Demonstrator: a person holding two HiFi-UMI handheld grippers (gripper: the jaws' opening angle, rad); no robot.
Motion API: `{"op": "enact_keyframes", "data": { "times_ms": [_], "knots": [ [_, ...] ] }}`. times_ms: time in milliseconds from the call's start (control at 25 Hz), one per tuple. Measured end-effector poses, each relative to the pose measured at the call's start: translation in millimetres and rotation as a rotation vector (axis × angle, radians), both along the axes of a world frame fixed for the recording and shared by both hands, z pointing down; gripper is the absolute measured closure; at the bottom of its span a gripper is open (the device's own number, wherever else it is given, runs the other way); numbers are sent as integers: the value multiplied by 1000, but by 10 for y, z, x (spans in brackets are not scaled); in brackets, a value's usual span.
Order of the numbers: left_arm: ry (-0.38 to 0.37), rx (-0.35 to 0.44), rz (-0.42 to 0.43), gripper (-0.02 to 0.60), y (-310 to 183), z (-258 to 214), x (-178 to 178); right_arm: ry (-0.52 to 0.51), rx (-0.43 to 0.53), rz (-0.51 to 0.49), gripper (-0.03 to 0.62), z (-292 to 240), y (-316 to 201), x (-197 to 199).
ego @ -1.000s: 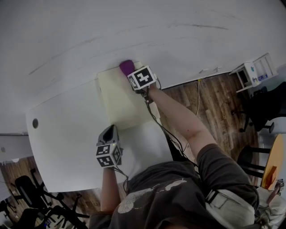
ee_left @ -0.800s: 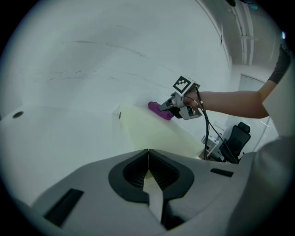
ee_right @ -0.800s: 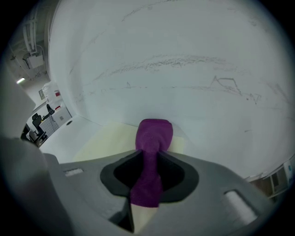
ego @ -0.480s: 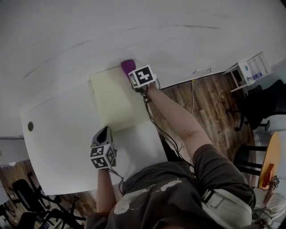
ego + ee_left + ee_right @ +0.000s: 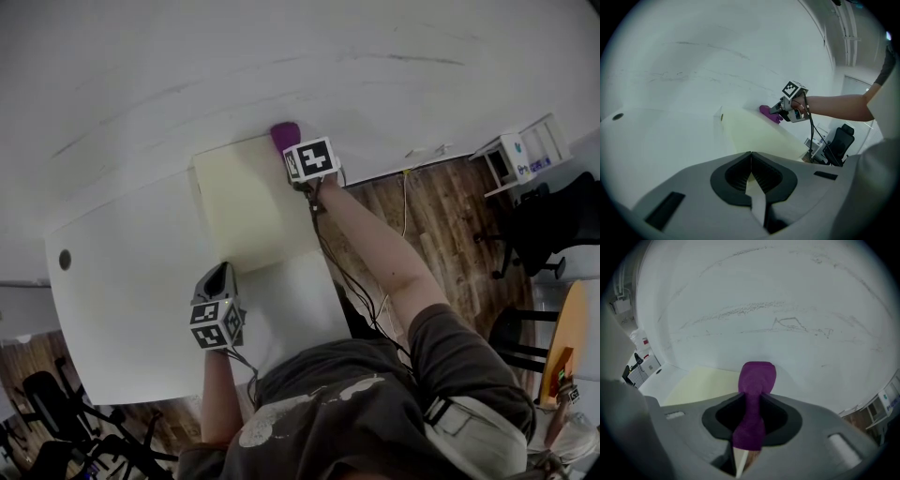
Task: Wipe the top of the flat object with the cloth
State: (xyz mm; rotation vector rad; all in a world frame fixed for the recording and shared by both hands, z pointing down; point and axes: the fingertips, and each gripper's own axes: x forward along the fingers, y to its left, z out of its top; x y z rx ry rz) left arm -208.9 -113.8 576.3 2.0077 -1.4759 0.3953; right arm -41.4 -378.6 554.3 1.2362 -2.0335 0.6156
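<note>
A flat pale-yellow board (image 5: 251,202) lies on the white table (image 5: 131,281), its far edge against the wall. My right gripper (image 5: 292,150) is shut on a purple cloth (image 5: 285,134) at the board's far right corner, close to the wall; the cloth (image 5: 757,380) sticks out past the jaws over the board (image 5: 701,383). My left gripper (image 5: 221,277) rests at the board's near edge, jaws shut with nothing between them. From the left gripper view the board (image 5: 757,133) stretches ahead toward the cloth (image 5: 769,113) and the right gripper (image 5: 777,108).
The white wall (image 5: 281,66) rises right behind the board. A small dark hole (image 5: 65,260) sits in the table's left part. Right of the table are wood floor (image 5: 450,206), a white shelf unit (image 5: 525,150) and a black office chair (image 5: 839,143).
My right gripper has slid the purple cloth to the right along the board's far edge. The left gripper has stayed at the board's near edge.
</note>
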Motion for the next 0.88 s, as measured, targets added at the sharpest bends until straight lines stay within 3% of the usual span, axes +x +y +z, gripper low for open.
{"op": "enact_keyframes", "data": {
  "times_ms": [200,480,880],
  "knots": [
    [8,5,-4,571,16,13,-19,-35,29,-20,496,-163,75,-114],
    [20,8,-5,571,31,-8,-19,-112,45,-135,496,-451,319,-643],
    [44,8,-10,571,15,-6,-29,-160,-32,-268,496,-327,711,-1447]
  ]
}}
